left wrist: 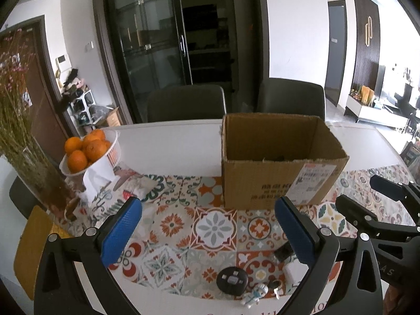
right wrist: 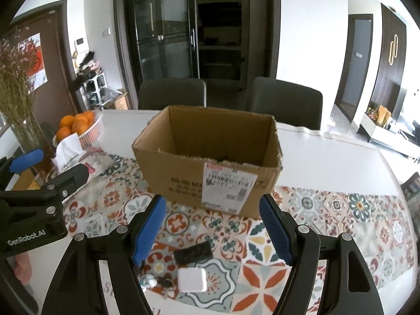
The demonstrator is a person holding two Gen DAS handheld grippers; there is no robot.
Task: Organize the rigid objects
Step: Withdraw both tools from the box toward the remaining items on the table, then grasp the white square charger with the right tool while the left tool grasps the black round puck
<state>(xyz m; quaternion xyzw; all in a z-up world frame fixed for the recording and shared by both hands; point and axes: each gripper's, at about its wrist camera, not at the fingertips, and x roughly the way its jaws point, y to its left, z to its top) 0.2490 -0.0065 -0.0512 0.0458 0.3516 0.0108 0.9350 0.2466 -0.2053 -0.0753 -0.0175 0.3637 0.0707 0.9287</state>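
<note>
An open cardboard box (left wrist: 275, 181) stands on the patterned tablecloth; it also shows in the right wrist view (right wrist: 210, 181), with something dark at its bottom. Near the front edge lie a round black device (left wrist: 232, 281), a small white astronaut figure with keys (left wrist: 256, 292), a white cube charger (right wrist: 191, 279) and a flat black object (right wrist: 193, 254). My left gripper (left wrist: 210, 229) is open and empty above these items. My right gripper (right wrist: 212, 229) is open and empty above the charger and black object.
A white basket of oranges (left wrist: 89, 149) and a tissue pack (left wrist: 98, 181) stand at the left, next to a vase of dried flowers (left wrist: 23, 141). Two dark chairs (left wrist: 186, 102) stand behind the table. The white tabletop (right wrist: 328, 157) stretches past the box.
</note>
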